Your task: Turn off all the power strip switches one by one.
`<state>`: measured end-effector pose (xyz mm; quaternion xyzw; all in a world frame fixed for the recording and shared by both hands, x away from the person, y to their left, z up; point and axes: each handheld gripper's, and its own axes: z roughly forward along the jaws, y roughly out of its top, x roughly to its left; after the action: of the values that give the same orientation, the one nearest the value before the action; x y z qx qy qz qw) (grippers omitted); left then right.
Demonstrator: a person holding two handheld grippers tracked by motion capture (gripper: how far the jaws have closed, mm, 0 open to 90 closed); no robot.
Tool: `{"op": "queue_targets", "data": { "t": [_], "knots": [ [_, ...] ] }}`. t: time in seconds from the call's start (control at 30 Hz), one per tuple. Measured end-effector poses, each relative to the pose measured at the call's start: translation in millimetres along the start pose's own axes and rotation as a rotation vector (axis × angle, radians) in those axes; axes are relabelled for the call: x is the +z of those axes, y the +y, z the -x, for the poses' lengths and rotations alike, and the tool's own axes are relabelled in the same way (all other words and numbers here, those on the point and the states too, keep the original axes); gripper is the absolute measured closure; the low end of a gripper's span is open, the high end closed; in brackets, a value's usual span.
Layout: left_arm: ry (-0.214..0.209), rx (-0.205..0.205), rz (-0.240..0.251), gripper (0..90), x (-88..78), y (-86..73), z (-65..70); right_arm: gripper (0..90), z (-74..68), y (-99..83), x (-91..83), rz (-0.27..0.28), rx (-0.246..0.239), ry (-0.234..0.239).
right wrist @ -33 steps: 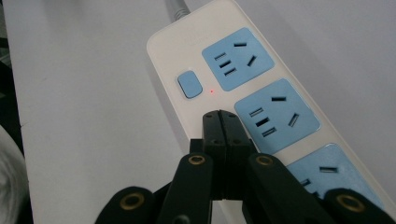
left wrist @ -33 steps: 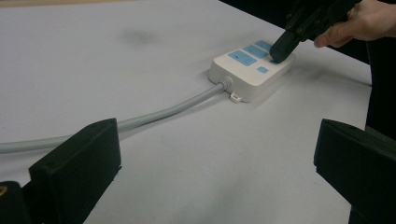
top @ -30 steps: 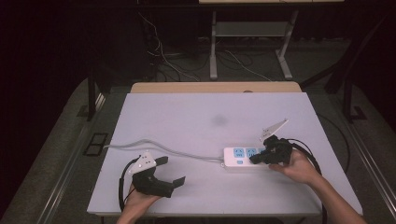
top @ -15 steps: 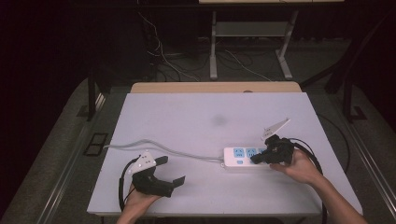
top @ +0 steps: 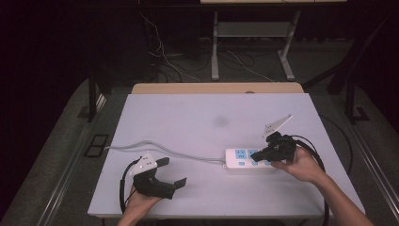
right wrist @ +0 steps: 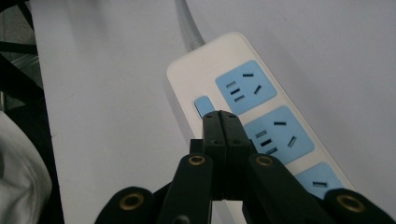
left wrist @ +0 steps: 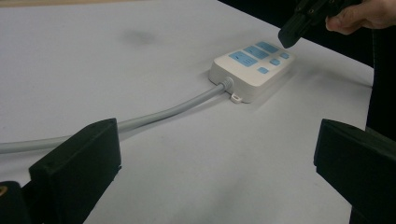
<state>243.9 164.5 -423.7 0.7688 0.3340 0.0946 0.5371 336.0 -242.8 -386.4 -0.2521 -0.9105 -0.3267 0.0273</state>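
- My right gripper (top: 261,156) had its jaws pressed together, empty, tips over the power strip (top: 247,159) beside a small blue button (right wrist: 203,105).
- The strip lay toward the table's (top: 197,117) right front (cord (top: 160,147) trailing left).
- My left gripper (top: 170,172) rested wide open, empty, near the front left corner.

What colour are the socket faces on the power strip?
Light blue socket faces on a white power strip, clearest in right gripper view.
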Motion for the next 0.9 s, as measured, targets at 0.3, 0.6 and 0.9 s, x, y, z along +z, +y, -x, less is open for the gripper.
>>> {"op": "queue_targets", "data": {
  "t": [0.3, 0.6, 0.9],
  "knots": [
    [0.000, 0.000, -0.001, 0.0, -0.2, -0.1, -0.3, 90.0, -4.8, 14.9, 0.5, -0.004, -0.028, 0.008],
    [0.000, 0.002, -0.001, 0.0, -0.1, 0.0, -0.1, 90.0, -6.9, 26.8, 5.6, -0.010, -0.047, 0.019],
    [0.000, 0.000, 0.001, 0.0, -0.9, 0.0, -0.1, 90.0, -6.0, 31.9, 19.7, -0.043, -0.054, 0.029]
  ]
}}
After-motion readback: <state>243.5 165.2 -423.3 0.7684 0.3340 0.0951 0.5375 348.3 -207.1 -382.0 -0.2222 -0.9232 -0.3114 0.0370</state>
